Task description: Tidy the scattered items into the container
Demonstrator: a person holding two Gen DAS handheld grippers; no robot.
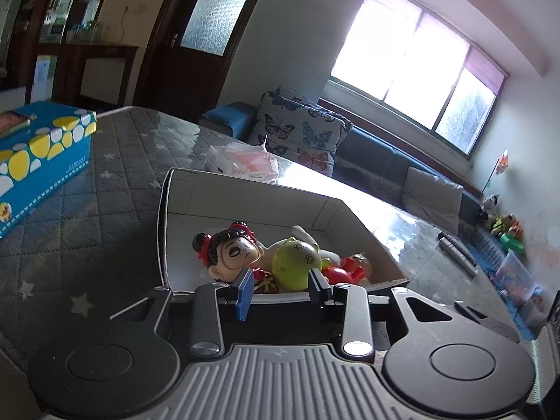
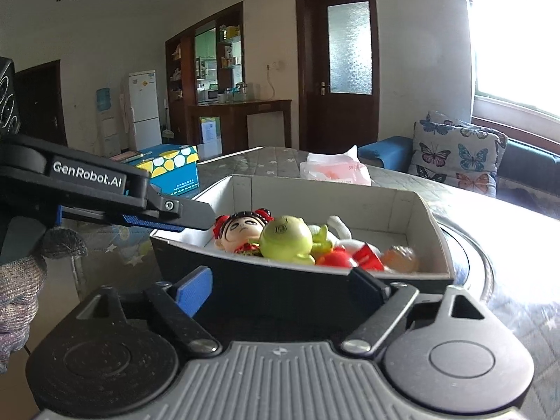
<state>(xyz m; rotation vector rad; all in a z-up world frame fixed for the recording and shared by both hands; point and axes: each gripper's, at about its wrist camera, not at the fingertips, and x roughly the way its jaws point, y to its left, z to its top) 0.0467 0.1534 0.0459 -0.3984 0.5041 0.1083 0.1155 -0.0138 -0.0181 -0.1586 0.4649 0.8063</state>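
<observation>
A shallow cardboard box [image 1: 245, 192] [image 2: 325, 203] with white inner walls stands on the quilted table. In it lie a doll with black hair buns [image 1: 231, 250] [image 2: 241, 227], a green round toy [image 1: 295, 262] [image 2: 285, 239], a red toy [image 1: 341, 273] [image 2: 337, 259] and an orange figure [image 2: 400, 257]. My left gripper [image 1: 281, 285] is open just above the box's near rim, over the toys, holding nothing. It also shows in the right wrist view [image 2: 168, 217] at the box's left corner. My right gripper [image 2: 280, 283] is open and empty, against the box's dark outer wall.
A blue and yellow carton [image 1: 38, 150] [image 2: 171, 168] stands at the table's far left. A plastic-wrapped pack [image 1: 245, 162] [image 2: 336, 168] lies behind the box. A remote [image 1: 456, 250] lies on the right. A sofa with a butterfly cushion [image 1: 297, 133] runs under the window.
</observation>
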